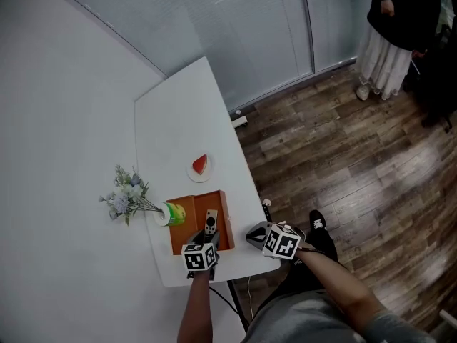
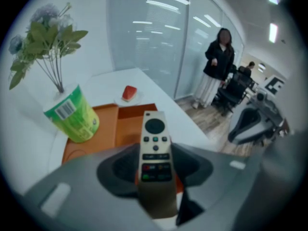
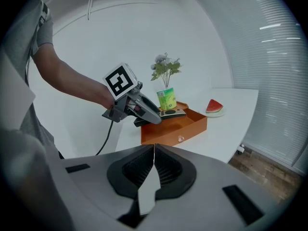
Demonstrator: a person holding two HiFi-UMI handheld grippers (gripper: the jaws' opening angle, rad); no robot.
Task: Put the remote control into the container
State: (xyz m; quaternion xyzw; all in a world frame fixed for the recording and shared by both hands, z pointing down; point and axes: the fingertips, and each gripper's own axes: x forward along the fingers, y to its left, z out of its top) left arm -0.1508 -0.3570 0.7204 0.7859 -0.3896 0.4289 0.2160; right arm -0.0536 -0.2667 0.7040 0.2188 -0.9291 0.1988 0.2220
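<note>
- The green can [image 2: 72, 114] of flowers is standing at the far left corner of the container, so the drop should be keeping clear of it.
- The orange container [image 1: 187, 229], a shallow open tray, is lying at the near end of the white bench [image 1: 178, 120].
- The left gripper [image 2: 155, 172] is holding the remote control [image 2: 155, 146], its fingers clamping the near half. The step in hand looks like lowering it in.
- The remote control is hanging above the container's right part, buttons up. It is a slim pale bar with a dark round pad at its far end. Next it probably needs settling flat before the fingers spread.
- The right gripper [image 3: 153, 170] is idling off the bench's right edge, fingers pressed together on nothing.
</note>
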